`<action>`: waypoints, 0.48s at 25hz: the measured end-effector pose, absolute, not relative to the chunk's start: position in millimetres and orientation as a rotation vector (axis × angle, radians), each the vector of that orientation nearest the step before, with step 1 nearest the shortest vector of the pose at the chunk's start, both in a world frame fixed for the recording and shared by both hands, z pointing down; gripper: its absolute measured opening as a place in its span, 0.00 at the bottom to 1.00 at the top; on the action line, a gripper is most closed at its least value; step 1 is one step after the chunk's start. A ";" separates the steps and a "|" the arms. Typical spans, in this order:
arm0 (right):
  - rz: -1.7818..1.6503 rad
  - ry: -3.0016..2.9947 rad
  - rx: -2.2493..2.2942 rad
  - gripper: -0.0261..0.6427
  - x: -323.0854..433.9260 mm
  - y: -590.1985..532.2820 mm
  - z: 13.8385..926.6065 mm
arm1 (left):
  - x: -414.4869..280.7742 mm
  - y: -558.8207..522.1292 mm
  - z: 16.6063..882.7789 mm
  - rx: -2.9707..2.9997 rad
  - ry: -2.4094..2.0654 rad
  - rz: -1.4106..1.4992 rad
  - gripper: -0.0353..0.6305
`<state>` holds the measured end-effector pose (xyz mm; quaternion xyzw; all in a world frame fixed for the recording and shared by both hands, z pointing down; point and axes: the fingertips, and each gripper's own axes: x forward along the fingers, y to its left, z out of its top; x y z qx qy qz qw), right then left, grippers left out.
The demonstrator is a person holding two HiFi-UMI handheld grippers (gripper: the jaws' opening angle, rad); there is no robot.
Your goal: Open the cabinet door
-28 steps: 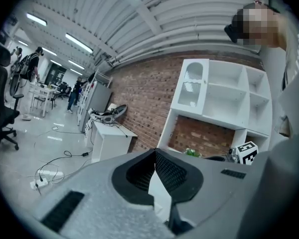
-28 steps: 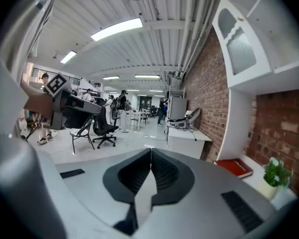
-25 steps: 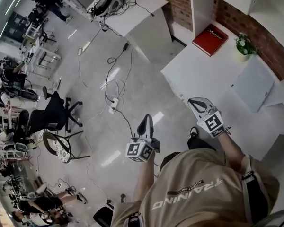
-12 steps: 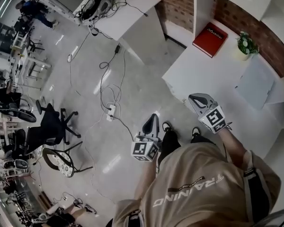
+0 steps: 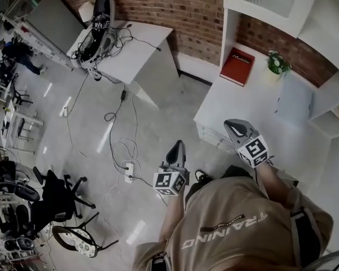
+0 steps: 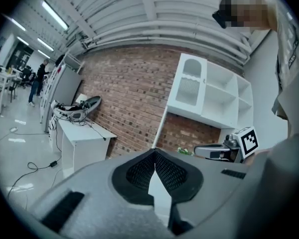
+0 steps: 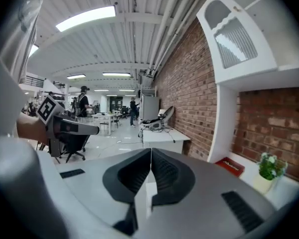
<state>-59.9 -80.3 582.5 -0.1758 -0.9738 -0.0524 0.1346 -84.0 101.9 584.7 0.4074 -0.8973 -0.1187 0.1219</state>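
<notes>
Turning toward the brick wall brings the white cabinet unit further into the head view, which a second ago showed mostly floor and cables. The cabinet door [image 7: 232, 31], arched and slatted, sits in the upper left compartment. It is above the tabletop [image 5: 237, 103] that carries the red book [image 5: 237, 59] and the plant [image 5: 276, 65], and it appears shut. Your left claw [image 6: 154, 156] and right claw [image 7: 150, 153] are both closed and empty, well short of the door. Treat this as the approach step: the door is untouched, and no handle can be made out yet.
</notes>
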 end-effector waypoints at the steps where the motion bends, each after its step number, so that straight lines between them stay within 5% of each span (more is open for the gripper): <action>1: -0.139 -2.828 -0.456 0.06 -60.1 -84.5 581.8 | -91.1 103.5 584.4 1.207 -2.608 -0.362 0.07; 12: -0.045 -2.821 -0.126 0.06 -74.6 -159.1 607.5 | -151.5 23.5 580.1 1.509 -2.434 -0.302 0.07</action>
